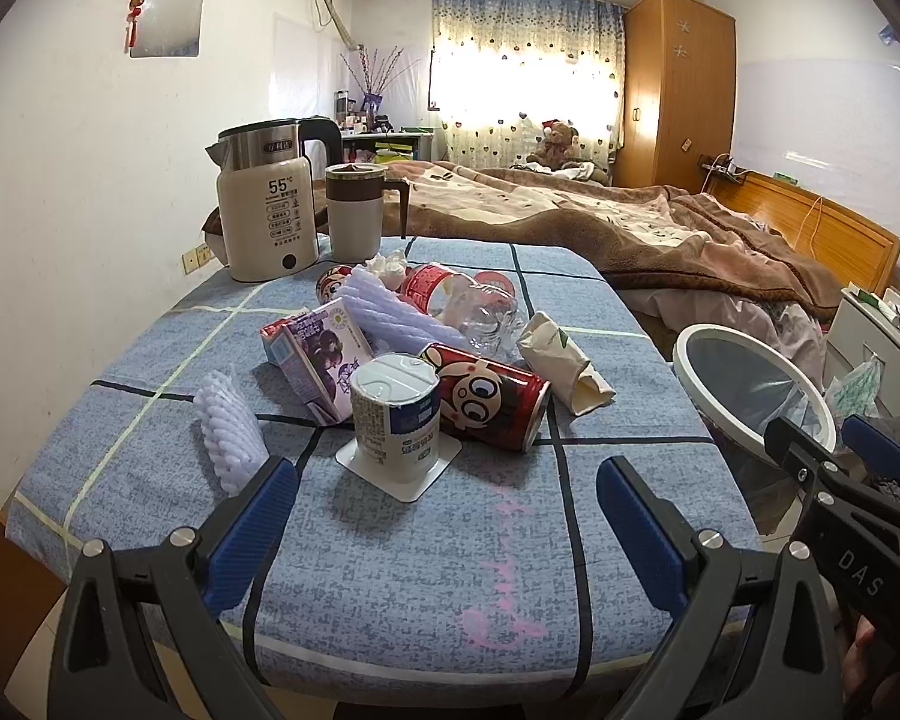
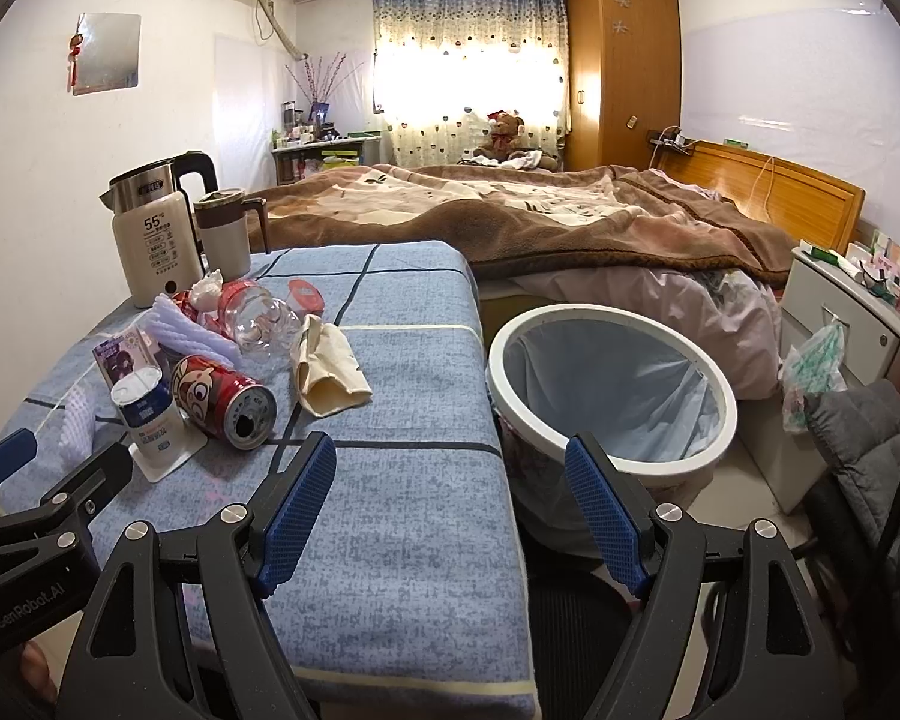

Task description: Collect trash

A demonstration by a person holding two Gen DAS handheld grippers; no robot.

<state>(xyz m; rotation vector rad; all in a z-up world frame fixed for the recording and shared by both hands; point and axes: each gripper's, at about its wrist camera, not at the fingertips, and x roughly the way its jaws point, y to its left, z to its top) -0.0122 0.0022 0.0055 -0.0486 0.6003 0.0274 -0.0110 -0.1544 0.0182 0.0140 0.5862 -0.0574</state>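
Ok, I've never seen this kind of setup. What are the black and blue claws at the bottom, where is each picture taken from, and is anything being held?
Each claw is a hand-held gripper with a fisheye camera looking along its fingers. One picture looks past the left gripper, the other past the right gripper. Both are open and hold nothing. Each also shows at the edge of the other's picture. On the blue checked table lies trash: an upside-down yogurt cup, a red can on its side, a purple carton, a clear bottle, a crumpled wrapper and white foam netting. A kettle and mug stand behind. The lined bin sits right of the table.
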